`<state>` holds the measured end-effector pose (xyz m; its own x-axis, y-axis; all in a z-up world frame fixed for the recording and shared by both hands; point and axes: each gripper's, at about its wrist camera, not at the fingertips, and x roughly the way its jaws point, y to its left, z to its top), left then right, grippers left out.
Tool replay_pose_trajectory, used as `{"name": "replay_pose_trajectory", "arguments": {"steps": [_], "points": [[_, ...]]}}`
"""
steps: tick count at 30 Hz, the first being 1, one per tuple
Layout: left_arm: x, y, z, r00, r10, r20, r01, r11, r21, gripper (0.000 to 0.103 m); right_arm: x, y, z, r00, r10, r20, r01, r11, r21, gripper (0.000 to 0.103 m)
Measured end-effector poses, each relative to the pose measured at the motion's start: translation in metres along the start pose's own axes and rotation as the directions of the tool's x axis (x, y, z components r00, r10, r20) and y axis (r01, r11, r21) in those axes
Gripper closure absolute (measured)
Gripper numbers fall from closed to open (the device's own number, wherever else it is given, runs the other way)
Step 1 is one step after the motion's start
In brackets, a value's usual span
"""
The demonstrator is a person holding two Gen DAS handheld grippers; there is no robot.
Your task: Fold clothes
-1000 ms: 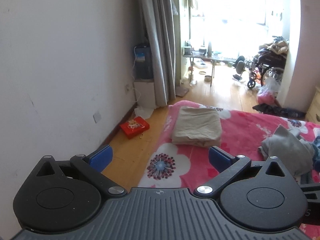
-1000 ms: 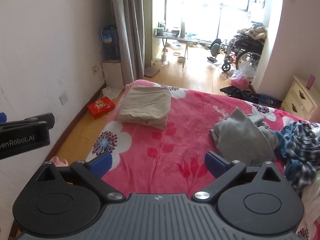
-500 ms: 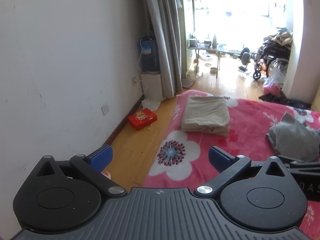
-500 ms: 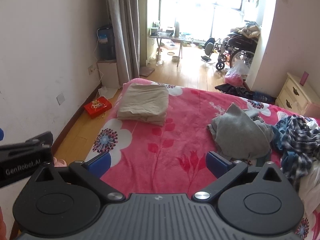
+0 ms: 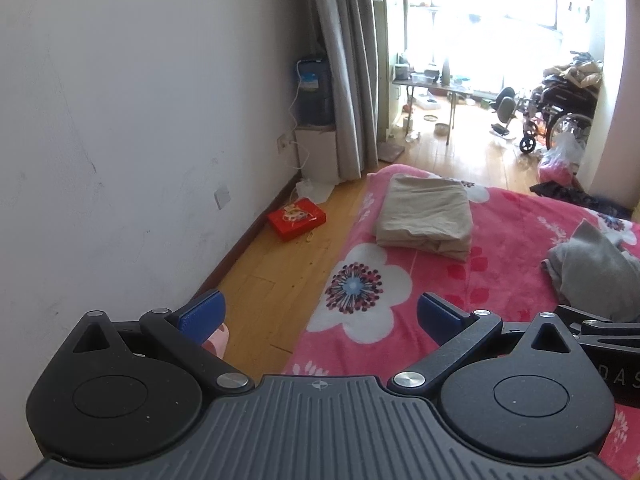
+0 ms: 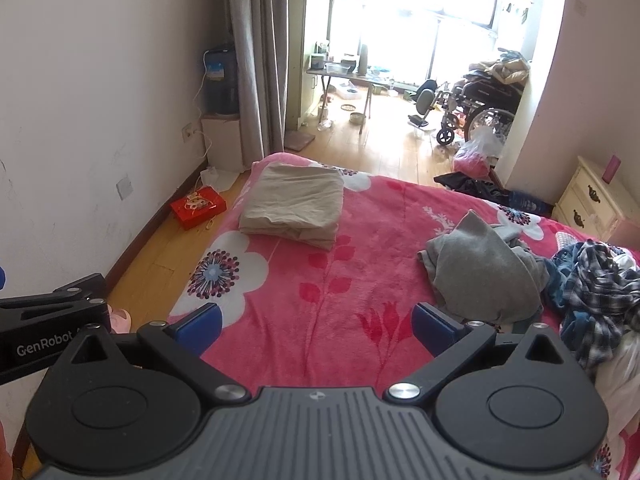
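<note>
A folded beige garment lies on the far left corner of the pink flowered bed; it also shows in the left wrist view. A crumpled grey garment lies at the right, also in the left wrist view. A blue plaid shirt lies bunched further right. My left gripper is open and empty above the bed's left edge. My right gripper is open and empty above the near middle of the bed.
A red box lies on the wood floor by the left wall. A water dispenser and grey curtain stand behind the bed. A wheelchair, a small table and a cream nightstand lie beyond.
Both grippers have drawn back and risen a little, so the bed and clothes look further away. The left view has swung left toward the wall. Both stay open.
</note>
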<state>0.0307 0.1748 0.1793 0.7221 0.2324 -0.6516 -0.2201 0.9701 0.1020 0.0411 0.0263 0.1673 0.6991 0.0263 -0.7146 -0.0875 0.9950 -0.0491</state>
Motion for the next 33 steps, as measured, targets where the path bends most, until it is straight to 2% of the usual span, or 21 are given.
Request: {"name": "replay_pose_trajectory", "arguments": {"steps": [33], "points": [[-0.0016, 0.0017, -0.0062, 1.000, -0.017, -0.003, 0.017, 1.000, 0.007, 0.000, -0.0049, -0.0050, -0.0036, 1.000, -0.016, -0.002, 0.016, 1.000, 0.016, 0.000]]}}
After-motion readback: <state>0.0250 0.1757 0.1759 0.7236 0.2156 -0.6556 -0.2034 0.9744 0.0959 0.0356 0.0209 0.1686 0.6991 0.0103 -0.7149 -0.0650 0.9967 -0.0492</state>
